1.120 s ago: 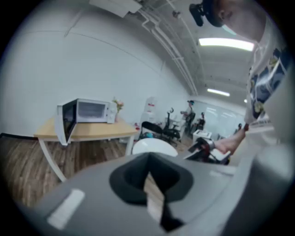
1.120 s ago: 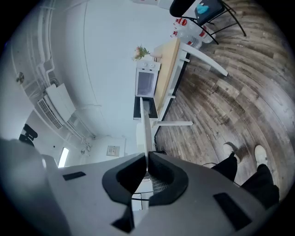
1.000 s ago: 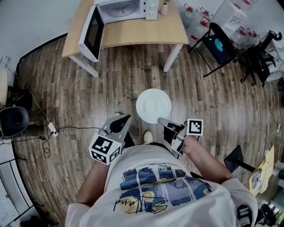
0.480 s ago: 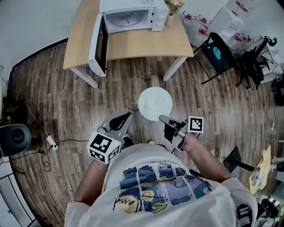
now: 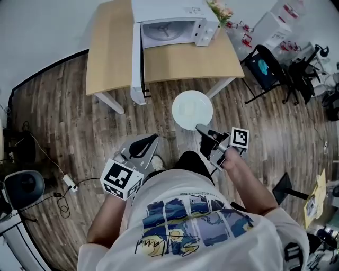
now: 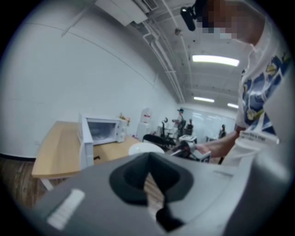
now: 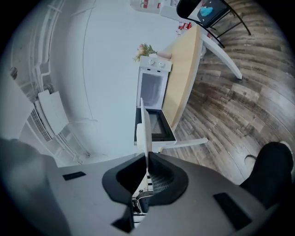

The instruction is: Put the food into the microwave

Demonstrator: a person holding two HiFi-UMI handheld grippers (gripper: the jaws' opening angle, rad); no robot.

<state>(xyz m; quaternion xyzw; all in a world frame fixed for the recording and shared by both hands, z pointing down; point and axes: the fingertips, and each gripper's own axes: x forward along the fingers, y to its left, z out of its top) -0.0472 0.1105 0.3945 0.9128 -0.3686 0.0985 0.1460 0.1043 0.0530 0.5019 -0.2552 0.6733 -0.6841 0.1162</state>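
A white microwave [image 5: 172,24] stands on a wooden table [image 5: 111,58] with its door [image 5: 136,63] swung wide open. My right gripper [image 5: 200,127] is shut on the near rim of a white plate [image 5: 192,109], held level over the floor just short of the table; something pale lies faintly on it. In the right gripper view the plate [image 7: 146,133] shows edge-on between the jaws, with the open microwave [image 7: 152,87] beyond. My left gripper [image 5: 153,137] is shut and empty, to the plate's left. The left gripper view shows the microwave [image 6: 103,130] and plate [image 6: 145,148] ahead.
A small vase of flowers [image 5: 221,11] stands beside the microwave. A black folding chair [image 5: 263,61] and more chairs stand at the right of the table. Cables and a round black object [image 5: 21,188] lie on the wood floor at the left.
Both grippers and the plate have moved forward towards the table. The microwave and table now sit closer and more in front of the plate.
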